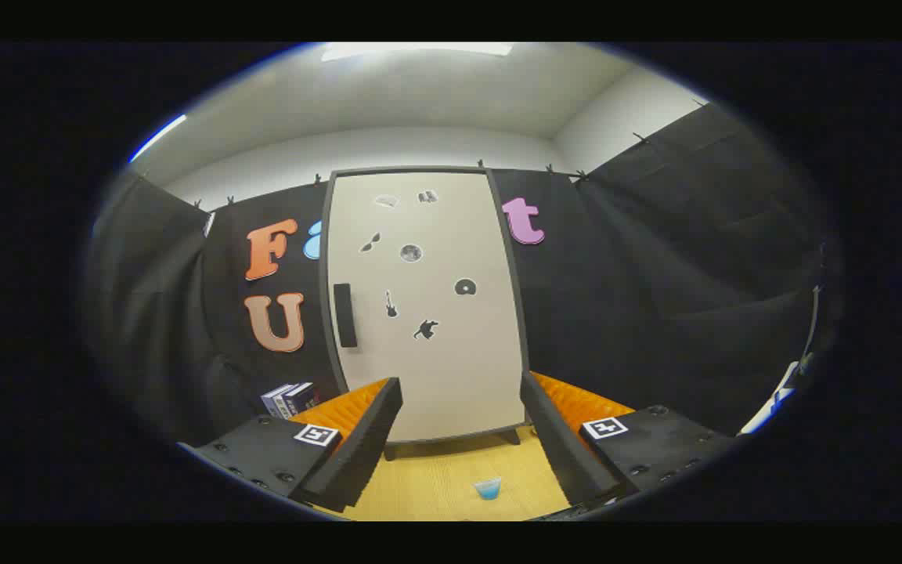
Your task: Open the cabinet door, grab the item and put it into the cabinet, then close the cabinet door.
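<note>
A tall cabinet stands straight ahead on the wooden table, its pale door (pixel 427 313) shut and dotted with small dark stickers. A dark vertical handle (pixel 344 315) sits near the door's left edge. A small blue cup (pixel 488 488) stands on the wooden tabletop (pixel 435 478) close in front of me, between my fingers and short of the cabinet. My gripper (pixel 461 419) is open, its two fingers spread wide with nothing between them, well back from the door.
Some books (pixel 290 398) stand left of the cabinet's foot, beyond my left finger. Black cloth walls close the booth at the back and on both sides. A white strip (pixel 772 403) shows low on the right wall.
</note>
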A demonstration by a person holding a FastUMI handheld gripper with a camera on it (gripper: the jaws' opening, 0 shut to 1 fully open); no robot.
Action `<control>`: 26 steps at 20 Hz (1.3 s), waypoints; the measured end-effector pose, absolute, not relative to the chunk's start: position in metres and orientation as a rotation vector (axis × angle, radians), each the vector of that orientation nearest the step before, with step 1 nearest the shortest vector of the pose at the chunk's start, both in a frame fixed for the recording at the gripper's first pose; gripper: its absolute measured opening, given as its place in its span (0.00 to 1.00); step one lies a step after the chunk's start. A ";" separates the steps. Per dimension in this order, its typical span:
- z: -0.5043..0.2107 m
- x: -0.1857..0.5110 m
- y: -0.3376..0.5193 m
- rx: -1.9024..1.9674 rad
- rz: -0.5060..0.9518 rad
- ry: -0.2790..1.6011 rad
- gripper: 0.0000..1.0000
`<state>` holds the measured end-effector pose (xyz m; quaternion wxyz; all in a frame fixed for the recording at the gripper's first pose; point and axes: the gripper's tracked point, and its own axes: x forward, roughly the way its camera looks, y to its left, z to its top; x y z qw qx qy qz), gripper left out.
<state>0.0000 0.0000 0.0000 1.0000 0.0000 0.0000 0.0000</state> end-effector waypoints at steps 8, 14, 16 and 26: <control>-0.001 -0.008 -0.001 -0.003 -0.013 -0.004 0.97; -0.001 -0.007 0.001 -0.001 -0.032 -0.010 0.97; -0.002 -0.005 -0.001 0.013 -0.057 -0.010 0.97; 0.031 0.024 0.038 -0.007 0.008 -0.038 0.97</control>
